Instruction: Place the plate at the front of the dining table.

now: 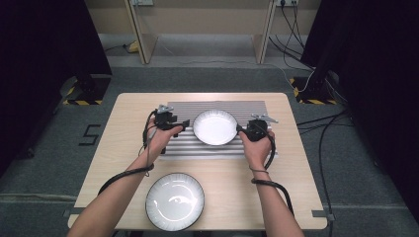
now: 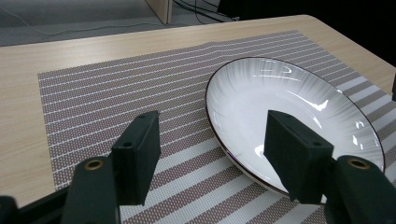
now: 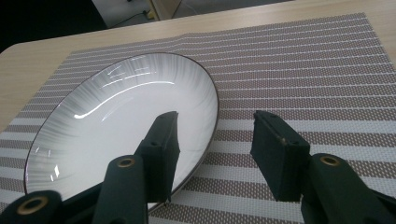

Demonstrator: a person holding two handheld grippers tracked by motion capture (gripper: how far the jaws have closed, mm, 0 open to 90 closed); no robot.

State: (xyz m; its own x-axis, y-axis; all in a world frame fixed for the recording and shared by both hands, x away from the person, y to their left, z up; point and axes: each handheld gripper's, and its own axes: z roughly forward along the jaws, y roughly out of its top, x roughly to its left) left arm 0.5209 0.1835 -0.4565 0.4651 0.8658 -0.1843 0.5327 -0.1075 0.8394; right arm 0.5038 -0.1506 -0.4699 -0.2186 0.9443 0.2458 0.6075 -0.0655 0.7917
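A: Both your claws, left claw (image 1: 185, 124) and right claw (image 1: 240, 129), stand open; the plate (image 1: 215, 127) lies between them on the striped mat (image 1: 180, 145).

B: Careful: if you pull away low, a jaw may catch the rim and drag the plate off the mat.

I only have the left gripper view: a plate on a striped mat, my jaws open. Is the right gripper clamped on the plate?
Observer: No. The right gripper is open; its jaws straddle the plate rim without pressing on it.
Operator: Any other dishes on the table?
Observer: Yes, a second plate sits on the bare table at the near edge, off the mat.
Operator: Where are the grippers relative to the plate on the mat?
Observer: In the high view, the left gripper is at the plate's left rim and the right one at its right rim.
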